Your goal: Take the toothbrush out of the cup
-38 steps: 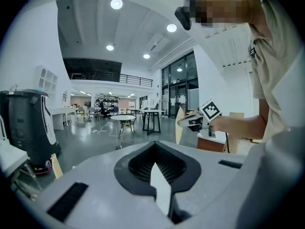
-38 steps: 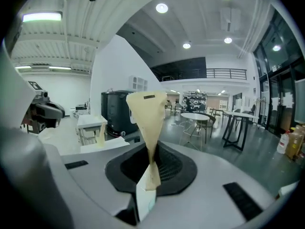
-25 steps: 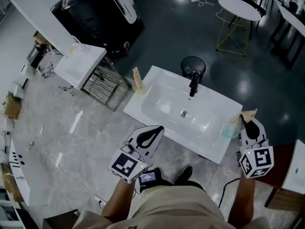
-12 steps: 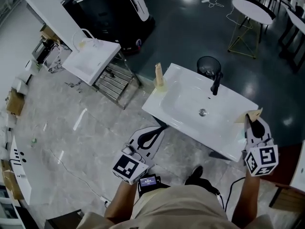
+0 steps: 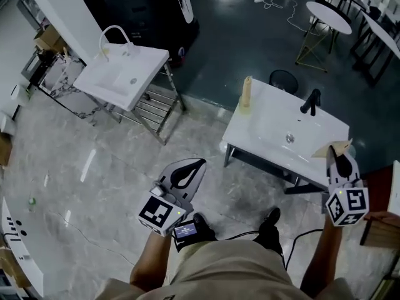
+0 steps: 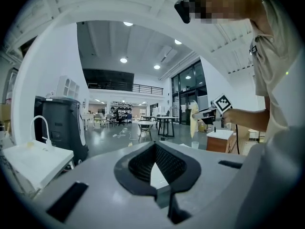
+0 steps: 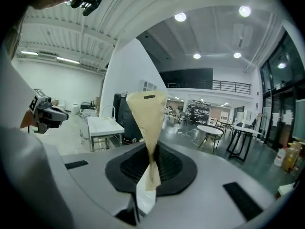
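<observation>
A tan, flat paper-wrapped toothbrush (image 7: 145,118) stands up between the jaws of my right gripper (image 7: 151,161), which is shut on its lower end. From the head view that gripper (image 5: 334,156) hangs at the right, in front of the white sink (image 5: 269,124), and the tan wrapper (image 5: 340,147) sticks out past its tips. My left gripper (image 5: 200,164) is over the marble floor, shut with nothing in it; its pads (image 6: 167,166) meet in its own view. A small clear cup (image 6: 194,145) shows far off in the left gripper view, under the tan toothbrush (image 6: 194,119).
A black tap (image 5: 310,100) and a tan upright item (image 5: 247,91) stand on the sink. A second white basin on a metal frame (image 5: 125,77) is at the left, a dark machine (image 5: 144,11) behind it. A round table (image 5: 328,14) stands further back.
The person has backed away from the sink, which slid to the upper right of the head view. Both grippers came away with them; the right one still holds the tan toothbrush.
</observation>
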Demonstrator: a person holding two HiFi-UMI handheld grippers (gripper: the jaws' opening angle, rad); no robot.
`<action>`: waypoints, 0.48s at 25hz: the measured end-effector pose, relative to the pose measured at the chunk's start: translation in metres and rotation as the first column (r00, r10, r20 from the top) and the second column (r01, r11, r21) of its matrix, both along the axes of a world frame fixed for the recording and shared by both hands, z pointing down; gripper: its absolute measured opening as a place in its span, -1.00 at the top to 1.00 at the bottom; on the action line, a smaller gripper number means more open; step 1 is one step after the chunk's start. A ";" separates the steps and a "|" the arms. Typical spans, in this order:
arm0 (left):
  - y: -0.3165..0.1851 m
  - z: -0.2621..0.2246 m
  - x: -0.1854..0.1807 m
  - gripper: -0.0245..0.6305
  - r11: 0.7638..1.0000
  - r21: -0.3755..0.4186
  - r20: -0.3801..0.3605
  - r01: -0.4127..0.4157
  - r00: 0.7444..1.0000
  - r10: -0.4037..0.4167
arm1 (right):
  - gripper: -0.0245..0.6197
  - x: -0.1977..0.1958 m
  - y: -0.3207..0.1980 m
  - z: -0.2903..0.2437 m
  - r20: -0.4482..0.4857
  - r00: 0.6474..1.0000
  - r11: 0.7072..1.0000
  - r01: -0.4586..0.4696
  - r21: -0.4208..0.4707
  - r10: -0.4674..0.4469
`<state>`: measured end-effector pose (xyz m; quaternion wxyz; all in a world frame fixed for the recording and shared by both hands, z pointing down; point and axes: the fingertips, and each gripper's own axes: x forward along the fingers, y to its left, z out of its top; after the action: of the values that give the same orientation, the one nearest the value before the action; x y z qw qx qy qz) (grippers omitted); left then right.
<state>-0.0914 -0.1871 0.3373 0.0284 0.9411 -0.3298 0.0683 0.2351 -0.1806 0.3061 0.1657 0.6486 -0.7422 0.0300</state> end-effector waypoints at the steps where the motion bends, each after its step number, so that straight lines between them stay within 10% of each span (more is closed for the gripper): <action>1: -0.001 -0.003 -0.012 0.91 1.000 0.006 -0.004 -0.020 1.000 0.020 | 0.83 -0.015 0.004 -0.003 -0.004 1.000 1.000 -0.015 0.000 0.015; 12: -0.047 -0.011 -0.039 0.91 0.990 0.008 -0.056 -0.143 0.988 0.144 | 0.83 -0.068 0.028 -0.008 -0.025 0.990 0.990 -0.140 -0.030 0.139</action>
<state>-0.1302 -0.2337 0.3266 0.0308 0.9640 -0.2604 0.0431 0.1674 -0.1530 0.2984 0.1817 0.6966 -0.6925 0.0458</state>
